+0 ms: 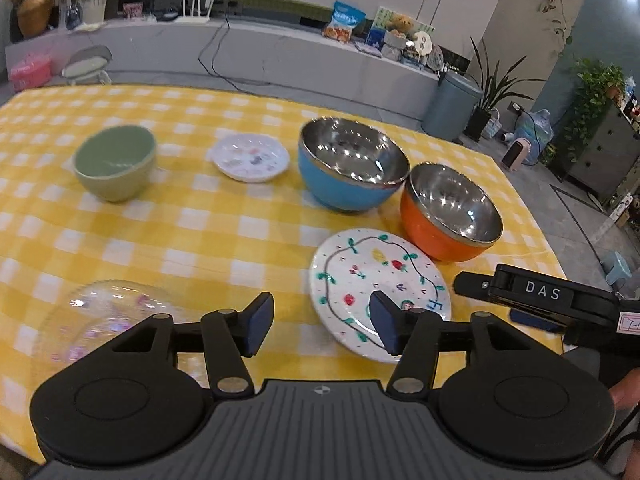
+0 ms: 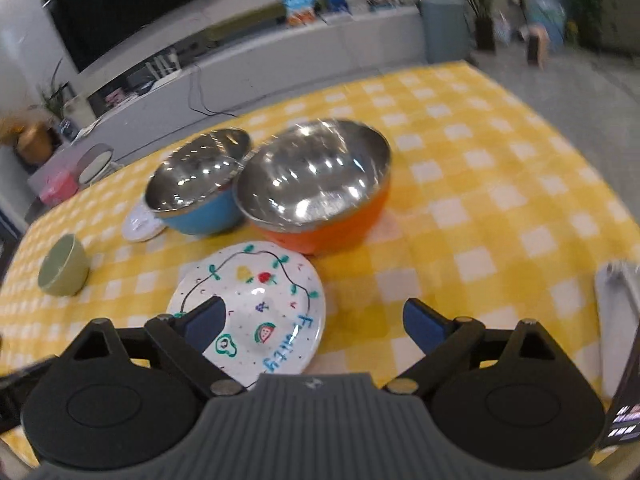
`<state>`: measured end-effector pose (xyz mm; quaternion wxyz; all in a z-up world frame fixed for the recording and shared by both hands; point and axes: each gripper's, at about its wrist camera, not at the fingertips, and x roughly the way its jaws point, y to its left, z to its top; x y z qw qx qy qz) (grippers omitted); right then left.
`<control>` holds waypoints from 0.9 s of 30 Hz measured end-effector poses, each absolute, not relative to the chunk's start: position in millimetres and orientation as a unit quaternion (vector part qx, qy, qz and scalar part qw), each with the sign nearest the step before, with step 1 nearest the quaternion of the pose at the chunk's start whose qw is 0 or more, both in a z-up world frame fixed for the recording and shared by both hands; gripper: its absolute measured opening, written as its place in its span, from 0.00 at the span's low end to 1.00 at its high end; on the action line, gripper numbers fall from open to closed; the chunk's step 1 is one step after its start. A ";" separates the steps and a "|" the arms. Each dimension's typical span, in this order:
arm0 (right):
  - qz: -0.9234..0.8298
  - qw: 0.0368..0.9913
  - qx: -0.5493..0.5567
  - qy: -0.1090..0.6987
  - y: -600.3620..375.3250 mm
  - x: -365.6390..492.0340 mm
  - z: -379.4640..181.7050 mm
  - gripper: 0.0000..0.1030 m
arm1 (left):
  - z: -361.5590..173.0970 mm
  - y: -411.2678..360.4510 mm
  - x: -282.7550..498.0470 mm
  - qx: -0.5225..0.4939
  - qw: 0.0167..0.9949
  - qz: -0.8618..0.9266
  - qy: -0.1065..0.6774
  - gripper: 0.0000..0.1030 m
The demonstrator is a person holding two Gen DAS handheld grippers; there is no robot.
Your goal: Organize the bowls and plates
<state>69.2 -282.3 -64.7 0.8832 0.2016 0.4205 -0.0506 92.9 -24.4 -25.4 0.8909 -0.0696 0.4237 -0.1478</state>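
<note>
On the yellow checked tablecloth [image 1: 200,232] stand a green bowl [image 1: 115,162], a small white dish [image 1: 251,157], a blue steel-lined bowl [image 1: 352,164], an orange steel-lined bowl [image 1: 450,212], a white fruit-painted plate [image 1: 372,280] and a clear glass plate [image 1: 108,320]. My left gripper [image 1: 322,324] is open and empty, above the cloth just left of the painted plate. My right gripper [image 2: 314,326] is open and empty over the painted plate [image 2: 264,304], near the orange bowl [image 2: 316,196] and the blue bowl [image 2: 196,196]. It also shows in the left wrist view [image 1: 532,300].
The green bowl [image 2: 64,268] sits far left and the small dish [image 2: 140,222] behind the blue bowl. A pale object [image 2: 616,320] lies at the table's right edge. A TV cabinet [image 1: 240,48], a bin [image 1: 450,106] and plants stand beyond the table.
</note>
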 end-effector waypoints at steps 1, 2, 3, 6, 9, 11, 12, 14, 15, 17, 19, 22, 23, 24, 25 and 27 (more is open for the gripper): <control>-0.045 0.877 0.211 0.428 -285.4 71.0 -67.4 0.91 | -28.5 -27.2 96.4 -0.071 0.888 -0.150 0.429 0.63; -0.041 0.873 0.219 0.434 -287.6 72.8 -69.4 0.91 | -30.1 -29.8 95.9 -0.074 0.886 -0.153 0.431 0.63; -0.041 0.870 0.228 0.435 -289.9 74.1 -70.8 0.89 | -32.7 -31.4 98.1 -0.078 0.884 -0.154 0.434 0.63; -0.046 0.872 0.233 0.428 -290.0 73.3 -68.7 0.83 | -41.8 -34.2 106.7 -0.090 0.880 -0.154 0.440 0.62; -0.045 0.873 0.227 0.430 -288.8 77.6 -69.9 0.73 | -49.5 -34.3 114.7 -0.100 0.879 -0.150 0.442 0.62; -0.043 0.868 0.232 0.437 -288.9 82.1 -75.0 0.67 | -53.7 -33.1 120.5 -0.109 0.877 -0.146 0.444 0.61; -0.041 0.865 0.236 0.441 -288.7 84.0 -78.2 0.63 | -56.0 -31.8 122.8 -0.116 0.876 -0.145 0.446 0.60; -0.040 0.859 0.242 0.450 -288.5 89.0 -83.6 0.54 | -61.0 -28.8 126.9 -0.127 0.873 -0.142 0.448 0.59; -0.039 0.857 0.243 0.453 -287.6 91.3 -86.1 0.51 | -63.2 -27.6 128.4 -0.131 0.873 -0.140 0.449 0.58; -0.038 0.855 0.240 0.458 -285.6 95.1 -89.5 0.47 | -67.2 -26.3 132.1 -0.138 0.871 -0.139 0.451 0.56; -0.034 0.854 0.238 0.461 -283.7 97.5 -92.5 0.45 | -70.6 -26.3 135.0 -0.141 0.868 -0.139 0.455 0.55; -0.029 0.856 0.236 0.460 -283.6 98.9 -94.2 0.41 | -74.6 -26.0 138.6 -0.145 0.868 -0.138 0.454 0.53; -0.029 0.856 0.236 0.459 -284.2 99.2 -94.7 0.39 | -76.2 -25.7 139.9 -0.148 0.867 -0.139 0.455 0.52; -0.029 0.857 0.237 0.458 -285.1 99.3 -95.3 0.38 | -77.6 -25.5 141.1 -0.150 0.865 -0.139 0.458 0.50; -0.029 0.856 0.239 0.457 -286.2 99.3 -95.7 0.38 | -79.5 -25.7 142.8 -0.151 0.864 -0.141 0.460 0.49; -0.030 0.857 0.241 0.455 -287.8 100.0 -96.3 0.32 | -82.2 -27.3 144.4 -0.149 0.862 -0.143 0.463 0.45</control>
